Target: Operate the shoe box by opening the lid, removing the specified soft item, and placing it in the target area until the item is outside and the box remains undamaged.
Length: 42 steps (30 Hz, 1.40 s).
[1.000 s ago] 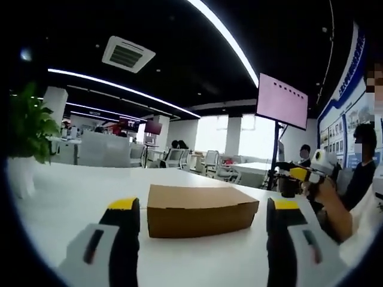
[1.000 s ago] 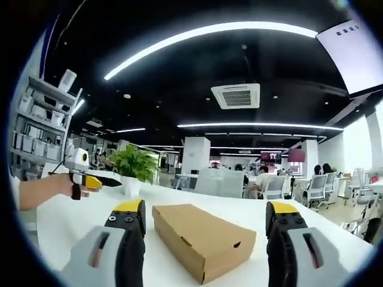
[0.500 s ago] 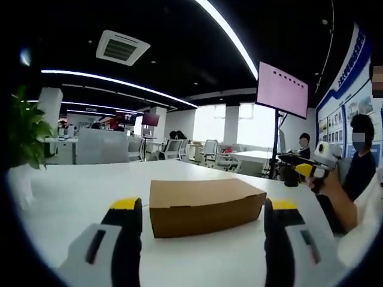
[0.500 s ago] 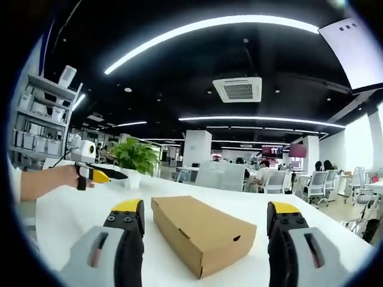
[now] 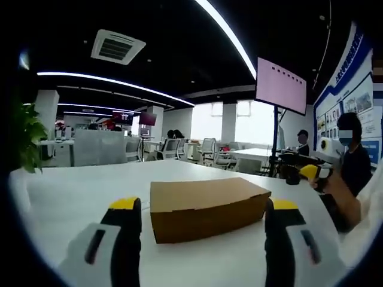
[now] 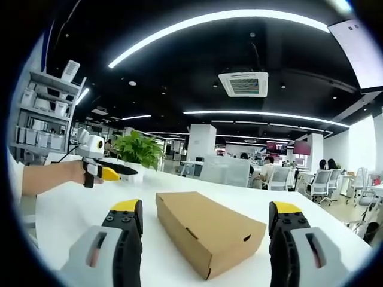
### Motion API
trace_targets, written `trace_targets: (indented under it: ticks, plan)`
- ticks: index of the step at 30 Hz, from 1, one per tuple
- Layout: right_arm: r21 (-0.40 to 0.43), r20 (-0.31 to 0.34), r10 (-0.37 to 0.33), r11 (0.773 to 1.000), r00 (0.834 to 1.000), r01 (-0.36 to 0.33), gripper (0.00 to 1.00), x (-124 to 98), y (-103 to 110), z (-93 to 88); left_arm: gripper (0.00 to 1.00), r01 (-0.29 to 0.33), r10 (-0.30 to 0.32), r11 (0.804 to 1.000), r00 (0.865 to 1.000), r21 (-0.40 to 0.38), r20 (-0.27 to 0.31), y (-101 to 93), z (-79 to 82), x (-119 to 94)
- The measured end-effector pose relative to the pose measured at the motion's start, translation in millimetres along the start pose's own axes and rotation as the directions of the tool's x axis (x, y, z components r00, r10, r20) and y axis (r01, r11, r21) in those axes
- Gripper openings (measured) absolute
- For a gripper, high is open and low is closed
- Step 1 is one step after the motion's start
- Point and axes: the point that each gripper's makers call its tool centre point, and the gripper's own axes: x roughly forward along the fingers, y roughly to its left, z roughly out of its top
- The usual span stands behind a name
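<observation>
One box (image 5: 206, 206) of brown cardboard lies on the white counter (image 5: 72, 194), and its lid is shut. In the left gripper view it rests just ahead of the left gripper (image 5: 200, 206), between the two yellow-tipped jaws but not touching them. In the right gripper view the box (image 6: 209, 230) lies at an angle, with one corner toward the camera, and a small dark notch shows on its side wall. The soft item cannot be seen, so I judge it is inside the box.

Both grippers have their jaws spread wide and hold nothing. The right gripper (image 6: 202, 209) stands near the box with no contact. The left gripper shows also in the right gripper view (image 6: 111, 173), held by a hand above the counter, to the left of the box and apart from it.

As far as the pictures show, nothing of the task is done yet: the lid is not opened, the item is not taken out, and the target area I cannot tell. All three steps are left.

Behind the counter stands a plant (image 6: 139, 156) in a white pot, and beyond it an office with chairs and people.
</observation>
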Motion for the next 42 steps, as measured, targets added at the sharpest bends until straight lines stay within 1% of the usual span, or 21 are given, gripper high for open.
trace_targets:
  ticks: [1, 3, 4, 6, 9, 11, 13, 16, 20, 23, 24, 25, 26, 27, 29, 31, 33, 36, 37, 39, 42]
  plan:
    - [-0.001, -0.002, -0.002, 1.000, 1.000, 0.002, 0.90, 1, -1, -0.1, 0.81, 0.007, -0.007, 1.000, 1.000, 0.020, 0.012, -0.5, 2.5, 1]
    - [-0.007, -0.003, -0.012, 1.000, 1.000, 0.012, 0.92, 5, -5, 0.7, 0.84, 0.005, -0.004, 1.000, 1.000, 0.023, -0.005, 2.5, 1.5, 4]
    - [-0.018, -0.001, -0.012, 1.000, 1.000, 0.012, 0.93, 8, -6, 2.8, 0.85, 0.038, -0.037, 0.999, 0.999, 0.032, -0.028, -0.7, -1.2, 6]
    - [-0.042, 0.000, -0.008, 0.999, 1.000, 0.008, 0.94, 12, -7, 7.0, 0.86, 0.017, -0.017, 0.999, 1.000, 0.043, -0.002, 6.4, 5.6, 11]
    - [-0.063, -0.013, -0.014, 0.998, 1.000, 0.013, 0.95, 13, -10, 10.8, 0.88, 0.041, -0.041, 0.999, 0.999, 0.020, 0.005, 9.6, 16.2, 16]
    - [-0.086, -0.003, -0.022, 0.996, 1.000, 0.022, 0.95, 14, -14, 16.2, 0.90, 0.049, -0.048, 0.999, 0.998, 0.024, -0.032, 11.3, 18.9, 21]
    - [-0.087, -0.006, -0.026, 0.996, 1.000, 0.025, 0.95, 15, -16, 17.9, 0.96, 0.047, -0.045, 0.998, 0.998, 0.037, -0.054, 12.5, 19.0, 25]
    - [-0.074, -0.014, -0.023, 0.997, 1.000, 0.022, 0.95, 18, -18, 16.6, 0.97, 0.047, -0.044, 0.998, 0.997, 0.046, -0.068, 12.4, 18.3, 30]
    - [-0.010, -0.023, -0.021, 1.000, 1.000, 0.021, 0.96, 26, -22, 13.7, 0.99, 0.059, -0.057, 0.997, 0.997, 0.046, -0.044, 9.8, 20.1, 37]
    - [-0.014, -0.021, -0.023, 1.000, 1.000, 0.022, 0.96, 32, -23, 14.4, 0.99, 0.048, -0.044, 0.996, 0.998, 0.069, -0.052, 10.3, 21.0, 46]
    - [0.012, -0.020, -0.006, 1.000, 1.000, 0.006, 0.97, 35, -22, 14.3, 0.98, 0.053, -0.048, 0.994, 0.997, 0.097, -0.056, 8.3, 22.8, 49]
    - [0.087, -0.020, 0.046, 0.995, 0.999, -0.045, 0.97, 38, -14, 12.9, 0.95, 0.062, -0.053, 0.987, 0.997, 0.146, -0.061, 7.7, 24.8, 51]
    - [0.104, -0.021, 0.061, 0.993, 0.998, -0.058, 0.98, 39, -12, 12.2, 0.93, 0.060, -0.050, 0.986, 0.997, 0.157, -0.067, 7.8, 25.2, 53]
    - [0.133, -0.055, 0.066, 0.989, 0.996, -0.058, 0.98, 42, -15, 3.7, 0.92, 0.057, -0.047, 0.987, 0.996, 0.147, -0.071, 8.0, 25.5, 55]
    - [0.115, -0.067, 0.030, 0.993, 0.997, -0.023, 0.97, 44, -24, -2.1, 0.99, 0.050, -0.038, 0.990, 0.996, 0.131, -0.087, 12.6, 24.9, 59]
    - [0.060, -0.093, 0.011, 0.998, 0.996, -0.005, 0.97, 46, -27, -9.9, 0.99, 0.037, -0.029, 0.993, 0.997, 0.115, -0.072, 15.9, 26.2, 62]
    - [0.050, -0.105, 0.010, 0.999, 0.994, -0.005, 0.97, 48, -25, -15.7, 0.99, 0.017, -0.010, 0.993, 0.998, 0.113, -0.062, 22.4, 25.5, 64]
    - [0.036, -0.114, 0.015, 0.999, 0.993, -0.011, 0.97, 48, -21, -19.3, 0.99, 0.024, -0.019, 0.992, 0.999, 0.122, -0.043, 29.2, 23.5, 68]
    - [0.034, -0.110, 0.010, 0.999, 0.994, -0.006, 0.97, 48, -21, -19.6, 0.99, 0.043, -0.038, 0.992, 0.998, 0.117, -0.042, 28.0, 21.3, 70]
    - [0.035, -0.095, 0.001, 0.999, 0.996, 0.002, 0.97, 51, -21, -20.8, 0.99, 0.042, -0.039, 0.994, 0.999, 0.105, -0.039, 30.4, 17.1, 73]
    - [0.024, -0.105, -0.007, 1.000, 0.994, 0.010, 0.97, 59, -21, -29.9, 0.99, 0.060, -0.052, 0.992, 0.996, 0.109, -0.072, 33.7, 6.0, 80]
